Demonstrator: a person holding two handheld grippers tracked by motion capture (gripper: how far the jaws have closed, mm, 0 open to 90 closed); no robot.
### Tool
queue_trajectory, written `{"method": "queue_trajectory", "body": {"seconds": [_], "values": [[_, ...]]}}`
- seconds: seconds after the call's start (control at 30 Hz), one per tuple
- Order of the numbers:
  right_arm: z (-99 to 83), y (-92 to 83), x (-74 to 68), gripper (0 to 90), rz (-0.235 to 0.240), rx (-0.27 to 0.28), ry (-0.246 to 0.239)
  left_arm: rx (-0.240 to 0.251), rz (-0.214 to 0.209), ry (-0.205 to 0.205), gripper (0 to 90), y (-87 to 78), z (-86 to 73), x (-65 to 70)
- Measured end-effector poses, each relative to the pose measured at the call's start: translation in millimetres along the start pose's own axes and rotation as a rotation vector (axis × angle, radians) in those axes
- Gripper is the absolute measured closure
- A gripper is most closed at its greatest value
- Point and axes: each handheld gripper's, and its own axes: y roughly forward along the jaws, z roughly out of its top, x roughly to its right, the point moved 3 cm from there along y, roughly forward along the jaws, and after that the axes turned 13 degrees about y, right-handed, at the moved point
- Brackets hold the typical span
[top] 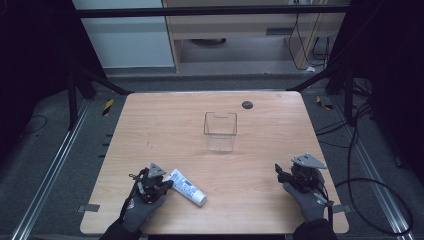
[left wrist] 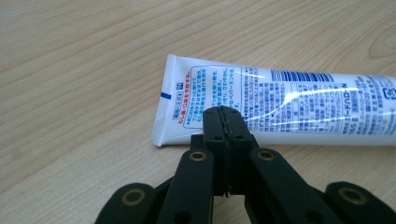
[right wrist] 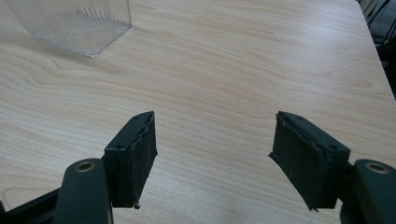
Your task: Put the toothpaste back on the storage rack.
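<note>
A white tube (top: 186, 187) with blue and red print lies flat near the table's front left, its flat crimped end towards my left gripper (top: 168, 184). In the left gripper view the tube (left wrist: 299, 107) lies just beyond that gripper (left wrist: 226, 115), whose jaws are pressed together with nothing between them. My right gripper (top: 278, 171) rests at the front right of the table. Its jaws stand open over bare wood in the right gripper view (right wrist: 215, 149), holding nothing.
A clear plastic box (top: 220, 131) stands upright near the middle of the wooden table (top: 165, 120), and its corner (right wrist: 74, 23) is far ahead of the right gripper. A small dark round mark (top: 247, 104) sits near the back edge. Cables lie on the floor at the right.
</note>
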Motion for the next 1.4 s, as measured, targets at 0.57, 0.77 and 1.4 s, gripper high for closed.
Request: {"method": "queue_trajectory", "body": {"seconds": [0.57, 0.77, 1.4], "values": [[-0.3, 1.4, -0.1, 29.5, -0.008, -0.004, -0.001, 0.023, 0.019, 0.02, 89.4, 14.2, 17.5, 1.6], [-0.2, 1.4, 0.1, 29.3, -0.01, -0.002, -0.002, 0.023, 0.02, 0.027, 89.4, 20.7, 25.1, 3.1], [-0.1, 0.3, 3.9, 29.0, -0.017, 0.001, 0.003, 0.152, -0.002, 0.048, 89.3, -13.0, 44.5, 8.1]]}}
